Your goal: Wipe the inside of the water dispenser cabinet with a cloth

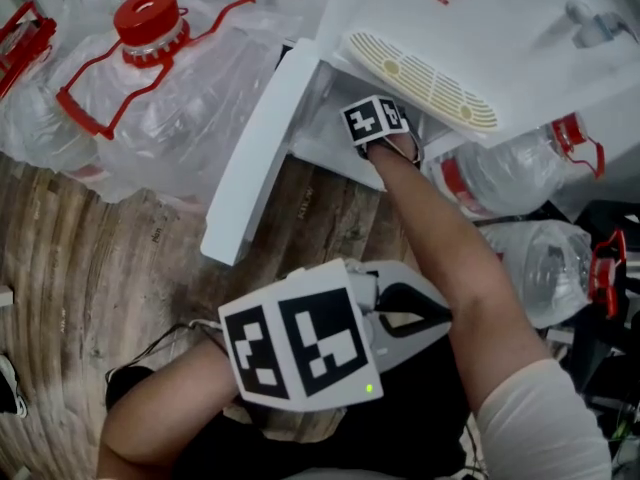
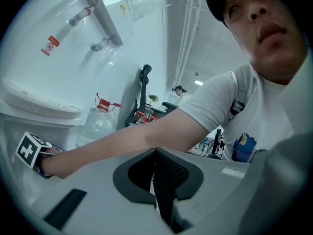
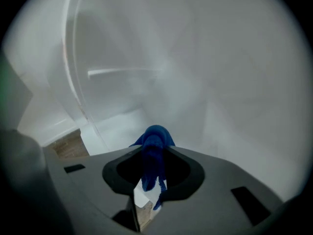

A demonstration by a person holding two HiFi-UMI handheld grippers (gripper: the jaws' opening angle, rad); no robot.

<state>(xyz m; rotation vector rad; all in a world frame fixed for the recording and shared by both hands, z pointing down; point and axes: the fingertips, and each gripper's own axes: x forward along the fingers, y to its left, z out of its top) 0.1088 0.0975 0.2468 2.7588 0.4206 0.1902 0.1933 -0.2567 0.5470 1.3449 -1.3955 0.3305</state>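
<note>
**Inspector A:** Head view, report.

**Inspector B:** The water dispenser (image 1: 470, 18) stands on the wooden floor (image 1: 90, 268), and its door (image 1: 262, 148) is open. The right hand-held gripper (image 1: 377, 121) reaches into the cabinet (image 1: 325, 118), with its jaws out of sight here. The left hand-held gripper (image 1: 405, 313) is held low, well apart from the dispenser. Water bottles (image 1: 150, 78) sit left of the door.

**Inspector A:** Left gripper view?

**Inspector B:** Jaws pressed together, nothing between them.

**Inspector A:** Right gripper view?

**Inspector B:** Jaws clamped on a blue cloth (image 3: 154, 146), inside the cabinet among its white walls. I cannot confirm contact with any wall.
</note>
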